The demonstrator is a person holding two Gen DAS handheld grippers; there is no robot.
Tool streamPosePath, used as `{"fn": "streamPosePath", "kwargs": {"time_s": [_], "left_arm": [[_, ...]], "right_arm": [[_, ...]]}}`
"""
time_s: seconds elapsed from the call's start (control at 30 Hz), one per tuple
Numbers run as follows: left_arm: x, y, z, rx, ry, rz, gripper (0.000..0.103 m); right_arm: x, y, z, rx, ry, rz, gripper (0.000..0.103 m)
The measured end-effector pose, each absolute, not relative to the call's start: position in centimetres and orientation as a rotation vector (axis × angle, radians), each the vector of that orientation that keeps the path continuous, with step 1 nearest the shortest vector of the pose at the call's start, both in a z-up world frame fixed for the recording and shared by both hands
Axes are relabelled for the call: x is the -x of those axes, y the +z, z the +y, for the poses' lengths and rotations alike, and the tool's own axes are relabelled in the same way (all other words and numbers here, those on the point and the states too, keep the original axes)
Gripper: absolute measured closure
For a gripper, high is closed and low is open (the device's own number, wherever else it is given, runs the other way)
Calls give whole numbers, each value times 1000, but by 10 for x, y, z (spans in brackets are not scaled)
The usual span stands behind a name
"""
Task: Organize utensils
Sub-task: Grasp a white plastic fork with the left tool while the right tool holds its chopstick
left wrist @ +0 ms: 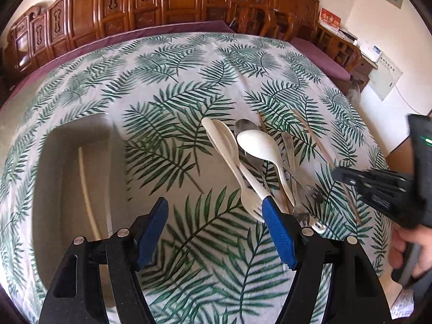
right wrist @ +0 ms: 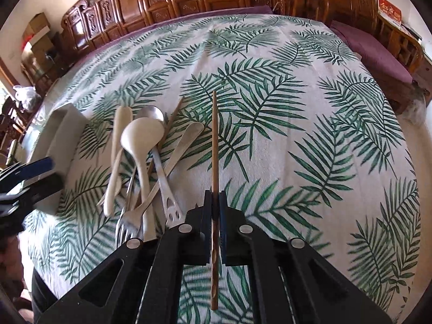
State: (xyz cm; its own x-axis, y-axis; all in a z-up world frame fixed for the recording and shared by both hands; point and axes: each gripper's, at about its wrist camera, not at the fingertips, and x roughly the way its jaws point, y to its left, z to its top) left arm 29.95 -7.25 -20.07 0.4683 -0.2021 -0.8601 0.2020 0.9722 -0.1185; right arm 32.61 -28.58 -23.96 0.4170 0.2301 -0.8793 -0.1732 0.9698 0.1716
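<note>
right gripper (right wrist: 215, 210): fingers clamped on wooden chopstick (right wrist: 214, 145), lifted over leaf-print tabletop (right wrist: 297, 124) | left gripper (left wrist: 216, 216): fingers apart, beside utensil pile (left wrist: 256, 162) | beige tray (left wrist: 75, 175) left of pile | carved wooden chairs (left wrist: 135, 2) beyond

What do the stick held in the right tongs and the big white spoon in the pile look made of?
Thin brown chopstick: probably wood or bamboo, matte, with darker streaks near its butt end. Large white spoon: smooth and opaque with a soft sheen, so plastic, melamine or ceramic; the look doesn't settle which.

wooden chopstick (right wrist: 214, 140), matt cloth tablecloth (right wrist: 297, 113), glossy spoon (right wrist: 140, 137).
</note>
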Motion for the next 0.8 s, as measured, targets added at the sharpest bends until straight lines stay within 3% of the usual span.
{"fn": "streamPosePath", "kwargs": {"time_s": [0.27, 0.67, 0.8], "left_arm": [[-325, -236, -91, -25, -232, 1125, 49], [-343, -247, -103, -43, -207, 1141, 51], [-348, -246, -105, -45, -200, 1131, 63]], "right_arm": [[-306, -221, -299, -52, 296, 1070, 97], [-298, -211, -307, -62, 335, 1036, 97], [-296, -212, -309, -61, 333, 1034, 97]]}}
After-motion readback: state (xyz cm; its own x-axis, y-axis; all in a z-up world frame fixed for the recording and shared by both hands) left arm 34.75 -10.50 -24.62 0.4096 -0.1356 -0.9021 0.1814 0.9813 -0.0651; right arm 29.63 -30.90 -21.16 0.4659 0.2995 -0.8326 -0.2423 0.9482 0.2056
